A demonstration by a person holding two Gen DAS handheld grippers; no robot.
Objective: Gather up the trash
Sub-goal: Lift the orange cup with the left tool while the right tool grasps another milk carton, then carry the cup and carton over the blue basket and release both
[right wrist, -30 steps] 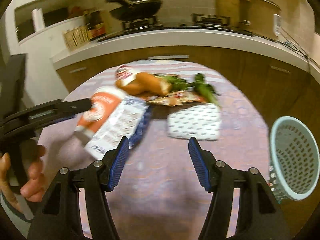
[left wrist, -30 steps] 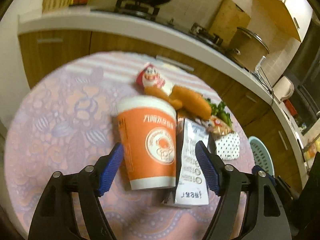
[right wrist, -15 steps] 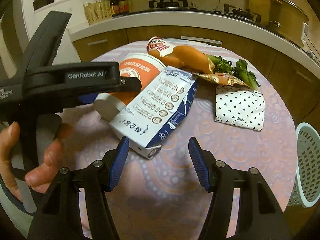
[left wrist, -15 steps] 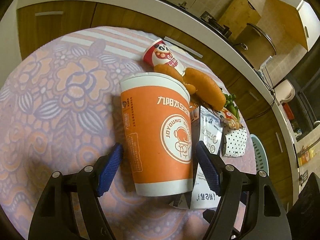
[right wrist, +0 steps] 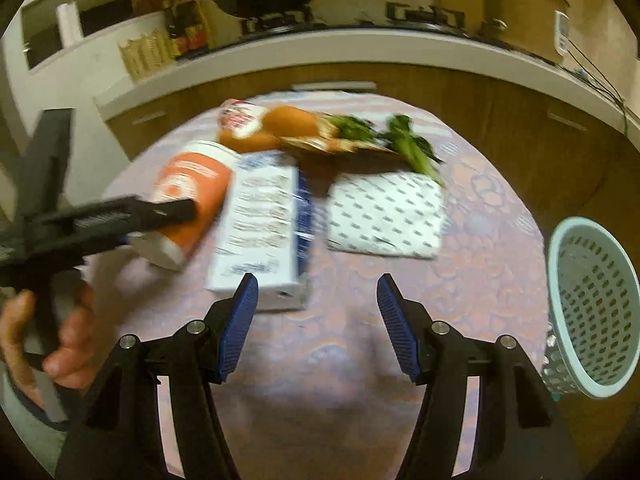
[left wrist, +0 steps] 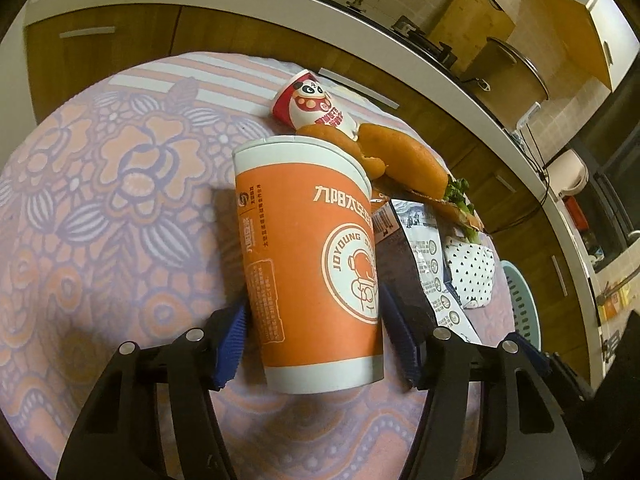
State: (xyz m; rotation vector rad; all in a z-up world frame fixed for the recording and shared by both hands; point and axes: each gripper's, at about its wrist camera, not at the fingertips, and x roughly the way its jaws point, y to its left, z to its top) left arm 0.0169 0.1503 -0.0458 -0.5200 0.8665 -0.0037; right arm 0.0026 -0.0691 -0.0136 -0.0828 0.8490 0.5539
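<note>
An orange paper cup (left wrist: pixel 308 272) lies on the floral tablecloth with its base toward my left gripper (left wrist: pixel 312 332). The jaws are closing with the cup between them, and both blue pads touch its sides near the base. In the right wrist view the same cup (right wrist: pixel 188 188) shows under the left gripper's black fingers (right wrist: pixel 160 210), held by a person's hand (right wrist: pixel 60 344). My right gripper (right wrist: pixel 316 320) hangs open over bare cloth with nothing between its pads. A white and blue pouch (right wrist: pixel 260 220) lies just beyond its left finger.
A dotted white packet (right wrist: pixel 384 216), a panda-print cup (left wrist: pixel 312 104), orange carrots (left wrist: pixel 404 160) and greens (right wrist: pixel 408 140) lie at the table's far side. A pale green basket (right wrist: pixel 592 300) stands off the table's right edge. A kitchen counter (right wrist: pixel 360 48) runs behind.
My left gripper sank a little and its jaws came in from standing apart onto the orange cup's sides. The right wrist view drew back from the pouch and is blurred now.
</note>
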